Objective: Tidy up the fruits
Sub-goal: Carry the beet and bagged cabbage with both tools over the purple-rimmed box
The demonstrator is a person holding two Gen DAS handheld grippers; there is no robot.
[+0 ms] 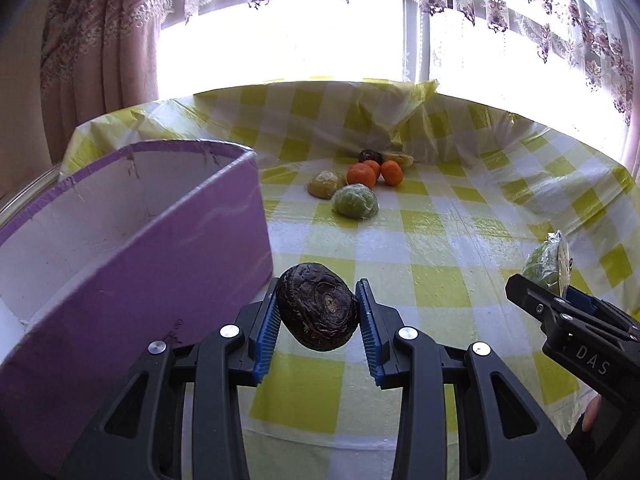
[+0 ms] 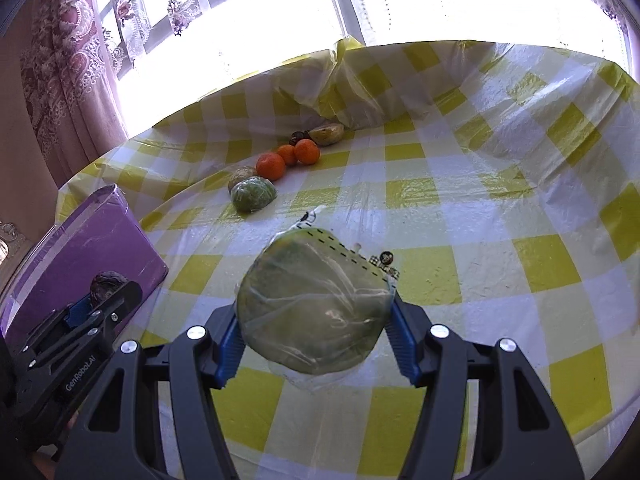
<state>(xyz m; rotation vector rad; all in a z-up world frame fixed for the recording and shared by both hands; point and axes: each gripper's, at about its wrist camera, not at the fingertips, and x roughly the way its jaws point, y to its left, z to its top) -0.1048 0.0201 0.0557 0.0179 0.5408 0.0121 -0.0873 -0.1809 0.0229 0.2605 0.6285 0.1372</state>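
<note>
My left gripper is shut on a dark wrinkled fruit and holds it above the table, just right of the purple box. My right gripper is shut on a green fruit wrapped in clear plastic, held above the table; it also shows in the left wrist view. Far off on the cloth lie another wrapped green fruit, a wrapped yellowish fruit, three oranges, a dark fruit and a yellow-green fruit.
The table wears a yellow-and-white checked plastic cloth, bunched up at the far edge under a bright window. The purple box is open, white inside, and shows nothing in it. The left gripper shows at the left of the right wrist view.
</note>
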